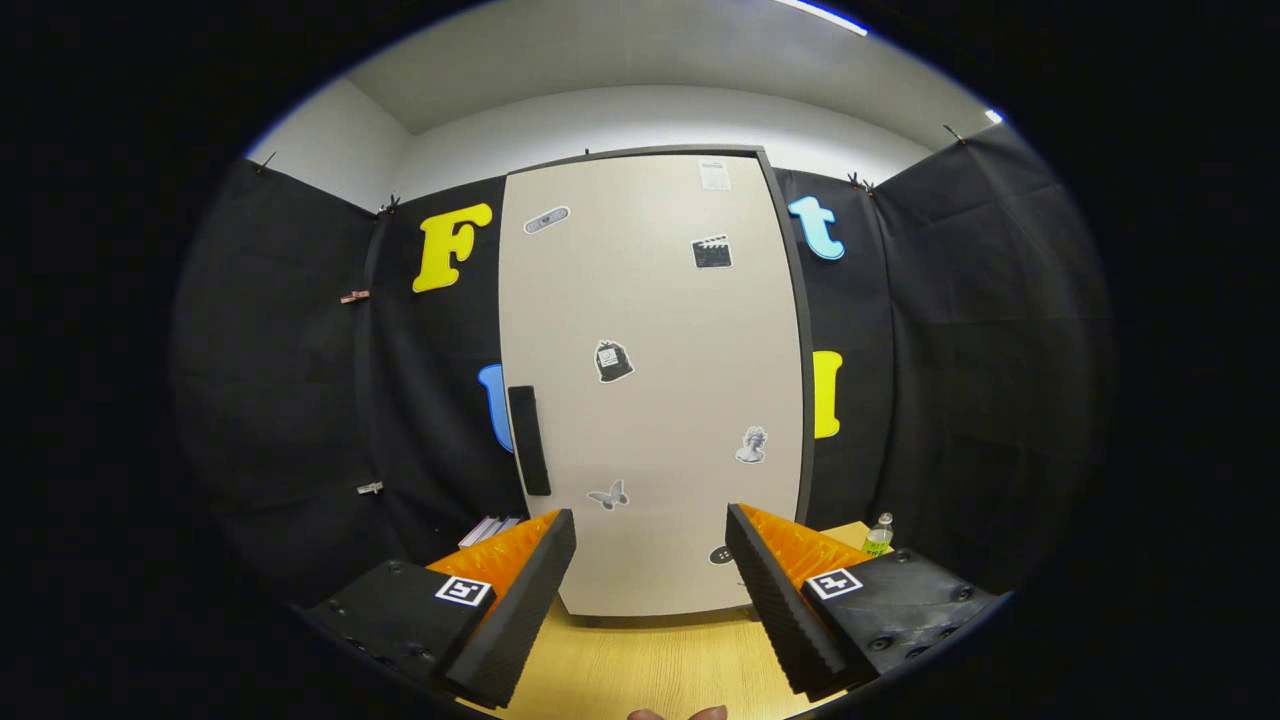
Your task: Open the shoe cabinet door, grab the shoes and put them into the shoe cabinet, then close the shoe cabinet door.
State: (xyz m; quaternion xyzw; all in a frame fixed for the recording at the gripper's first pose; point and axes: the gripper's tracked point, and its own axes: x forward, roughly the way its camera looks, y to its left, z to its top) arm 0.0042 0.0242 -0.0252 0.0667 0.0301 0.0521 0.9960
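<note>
The shoe cabinet stands upright on the wooden tabletop straight beyond my fingers. Its pale door is shut and carries several small stickers. A dark vertical handle sits on the door's left edge, a little above and beyond my left fingertip. My gripper is open, with a wide gap and nothing between the fingers, and stands short of the door.
A wooden tabletop runs under the fingers up to the cabinet's foot. A small bottle stands to the right of the cabinet. Some flat items like books lie to its left. Fingertips of a hand show below the gripper.
</note>
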